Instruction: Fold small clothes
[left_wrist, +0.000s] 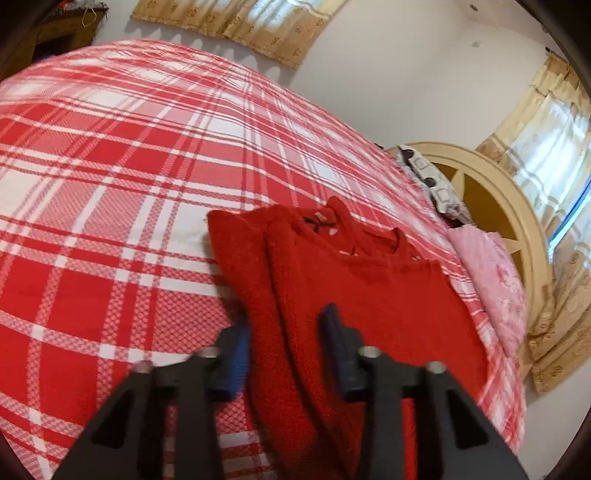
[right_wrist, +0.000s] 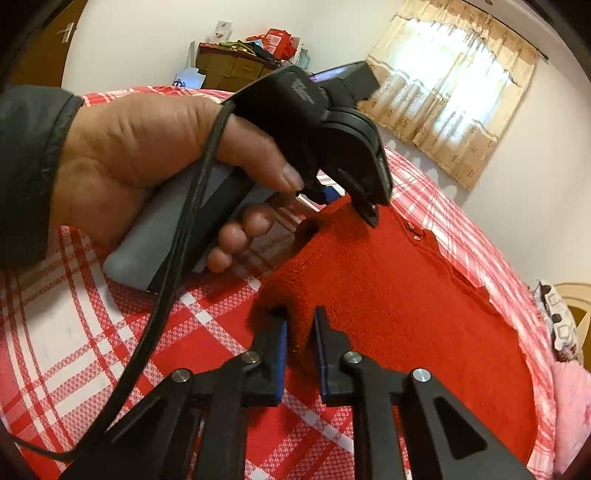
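Observation:
A small red knitted sweater (left_wrist: 354, 295) lies on the red and white plaid bedspread (left_wrist: 110, 184), its left side folded over its body. My left gripper (left_wrist: 286, 325) hovers over the sweater's near edge with its jaws apart around the fabric; the blue pads (left_wrist: 236, 354) are not pressed together. In the right wrist view the sweater (right_wrist: 406, 295) fills the centre. My right gripper (right_wrist: 301, 325) has its jaws narrowly apart around a raised corner of the sweater. The left gripper (right_wrist: 365, 206), held in a hand, sits at the sweater's far corner.
A pink pillow (left_wrist: 495, 280) and a patterned pillow (left_wrist: 432, 181) lie against the cream headboard (left_wrist: 498, 192) to the right. Curtained windows (right_wrist: 454, 81) line the walls. A wooden dresser (right_wrist: 236, 70) with clutter stands beyond the bed.

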